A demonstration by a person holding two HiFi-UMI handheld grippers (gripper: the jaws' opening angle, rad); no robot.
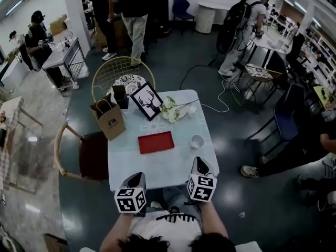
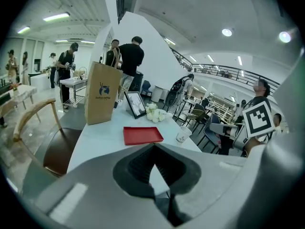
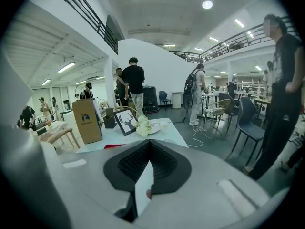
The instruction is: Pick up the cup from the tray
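- Cup (image 1: 197, 142) is standing upright on the bare desk (image 1: 157, 167), near the right end of the red tray (image 1: 156, 142) but apart from it, not on it; the tray itself is lying empty.
- I am holding my left tongs (image 1: 135, 181) and right tongs (image 1: 200, 167) over the near edge of the desk, well short of the cup.
- Both tongs are pressing together on nothing, as each gripper view is showing.
- I am judging that the approach is only beginning; no grasp is under way.
- My right tongs are sitting closer, roughly in line with the cup, so they are looking like the ones to use.
- Next I am needing to spread them, reach forward, and close on the cup's sides gently, since a light paper cup is likely to tip or crush.
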